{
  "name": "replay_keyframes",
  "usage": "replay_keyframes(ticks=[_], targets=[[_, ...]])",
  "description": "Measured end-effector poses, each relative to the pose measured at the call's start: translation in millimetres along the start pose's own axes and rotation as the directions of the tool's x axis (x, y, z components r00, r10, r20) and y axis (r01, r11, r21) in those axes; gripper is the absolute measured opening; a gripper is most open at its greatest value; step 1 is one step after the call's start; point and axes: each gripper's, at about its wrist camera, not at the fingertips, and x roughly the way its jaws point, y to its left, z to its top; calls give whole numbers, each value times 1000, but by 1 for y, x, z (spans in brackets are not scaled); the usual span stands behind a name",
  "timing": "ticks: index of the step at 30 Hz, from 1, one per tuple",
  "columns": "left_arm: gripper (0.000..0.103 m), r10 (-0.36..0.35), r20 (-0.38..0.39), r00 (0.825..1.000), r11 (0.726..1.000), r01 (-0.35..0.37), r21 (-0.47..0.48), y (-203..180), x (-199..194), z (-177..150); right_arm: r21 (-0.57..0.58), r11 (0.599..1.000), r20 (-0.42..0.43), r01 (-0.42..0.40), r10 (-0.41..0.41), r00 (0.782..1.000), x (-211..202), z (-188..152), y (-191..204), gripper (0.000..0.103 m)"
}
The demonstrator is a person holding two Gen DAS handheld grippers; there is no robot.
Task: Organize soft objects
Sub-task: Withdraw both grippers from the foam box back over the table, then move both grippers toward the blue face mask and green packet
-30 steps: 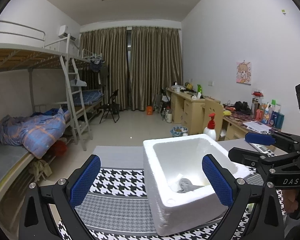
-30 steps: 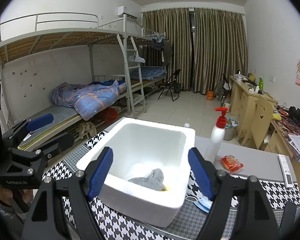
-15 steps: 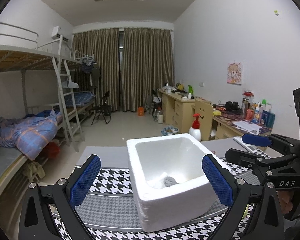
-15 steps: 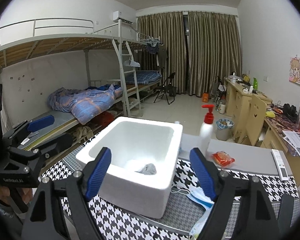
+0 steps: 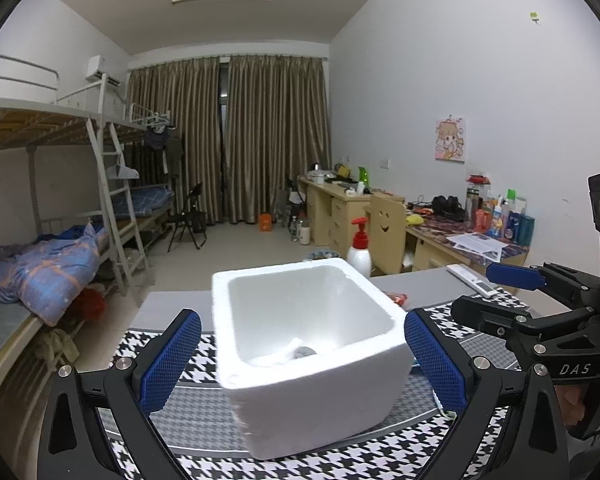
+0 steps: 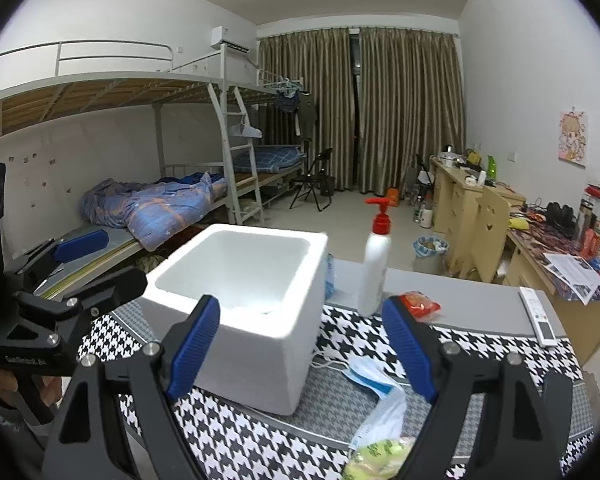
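We hold both grippers with fingers spread wide, nothing between the blue pads. The left gripper (image 5: 300,356) frames the white foam box (image 5: 312,364); its left pad (image 5: 172,360) sits clear of the box's left wall and its right pad (image 5: 434,360) just off the right corner, neither touching as far as we can tell. Inside the box, low against the near wall, a grey cloth (image 5: 306,351) shows beside something white we cannot make out. The right gripper (image 6: 300,352) also stands agape, its left pad (image 6: 194,348) in front of the box's (image 6: 252,320) near wall and its right pad (image 6: 410,350) over the mat (image 6: 480,344). Between and below these fingers lies a blue face mask (image 6: 374,384), crumpled on the mat just right of the box, its strap trailing to the box's base. At the bottom edge, near the mask's lower end, sits a yellow-green soft thing (image 6: 380,460), partly cut off. Behind the mat a pump bottle (image 6: 374,264) with a red top stands upright just right of the box, a red packet (image 6: 420,302) beside it. A white remote (image 6: 538,316) lies well to the right on the grey table (image 6: 472,300). Each gripper shows at the edge of the other's view. Beyond, bunk beds, curtains and desks.
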Motion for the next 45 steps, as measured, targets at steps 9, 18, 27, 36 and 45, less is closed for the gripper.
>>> replay_keyframes(ticks=[9, 18, 27, 36, 45], targets=[[102, -61, -22, 998, 998, 61, 18, -25, 8, -7, 30, 998, -11, 51, -50, 999, -15, -17, -21, 86], [102, -87, -28, 996, 996, 88, 32, -42, 13, -9, 42, 995, -20, 88, -87, 996, -25, -27, -35, 87], [102, -116, -53, 992, 993, 117, 19, -57, 24, -15, 75, 988, -46, 136, -132, 990, -32, -49, -56, 87], [102, -152, -86, 985, 987, 156, 38, -79, 37, -23, 108, 980, -57, 169, -164, 985, -44, -60, -73, 87], [102, -172, -110, 979, 984, 177, 35, -93, 50, -27, 131, 971, -68, 202, -194, 979, -54, -71, -88, 87]])
